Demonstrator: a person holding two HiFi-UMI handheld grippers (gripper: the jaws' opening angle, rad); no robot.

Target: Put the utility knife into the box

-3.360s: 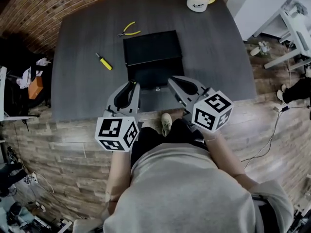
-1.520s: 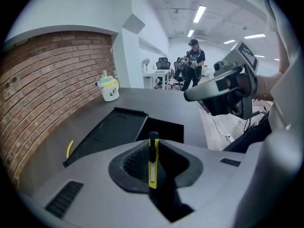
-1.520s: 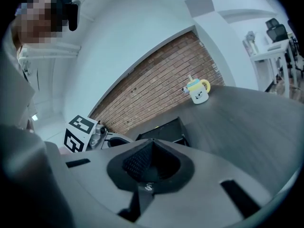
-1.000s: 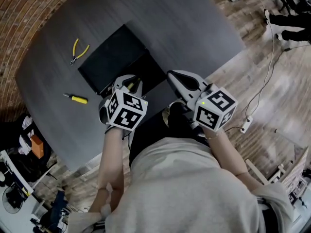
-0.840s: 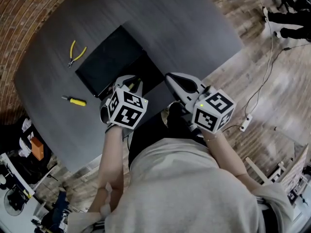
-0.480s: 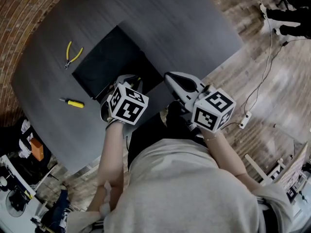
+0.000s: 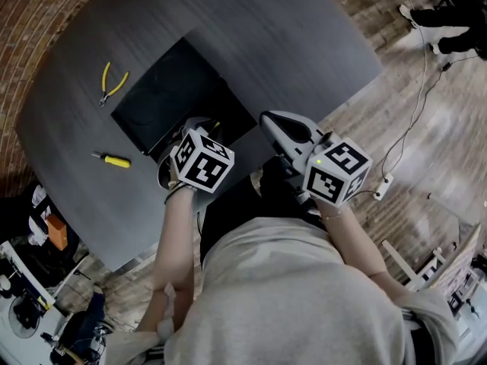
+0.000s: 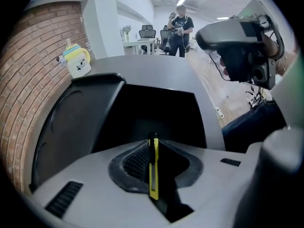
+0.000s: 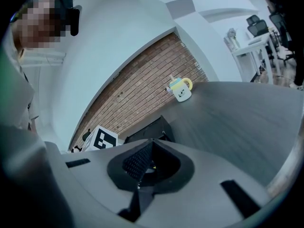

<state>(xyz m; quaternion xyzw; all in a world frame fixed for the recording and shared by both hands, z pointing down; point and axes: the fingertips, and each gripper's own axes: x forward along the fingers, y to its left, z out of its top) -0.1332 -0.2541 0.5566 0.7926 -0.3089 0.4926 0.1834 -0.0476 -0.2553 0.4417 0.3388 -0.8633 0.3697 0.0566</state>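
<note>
A black box [image 7: 228,116] lies open on the dark table [image 7: 304,44], its lid [image 7: 160,93] folded flat to the far left. My left gripper [image 7: 204,128] hangs at the box's near edge, shut on a yellow utility knife [image 8: 153,170]. The knife stands upright between the pads, with the box's dark inside [image 8: 156,110] right ahead. The left gripper [image 8: 153,144] is seen from behind there. My right gripper [image 7: 274,119] is just right of the box over the table's near edge. In its own view the right gripper [image 9: 149,142] is shut with nothing in it.
Yellow pliers [image 7: 111,80] lie beyond the lid and a yellow screwdriver [image 7: 112,160] lies left of the box. A mug [image 8: 78,62] [image 9: 180,89] stands at the table's far side. A person [image 8: 180,25] stands in the distance. Cables [image 7: 411,128] run over the wooden floor.
The head view has swung, so the table now sits tilted. Over the last second the left gripper's cube turned slightly while staying at the box's near edge. The right gripper hardly moved.
</note>
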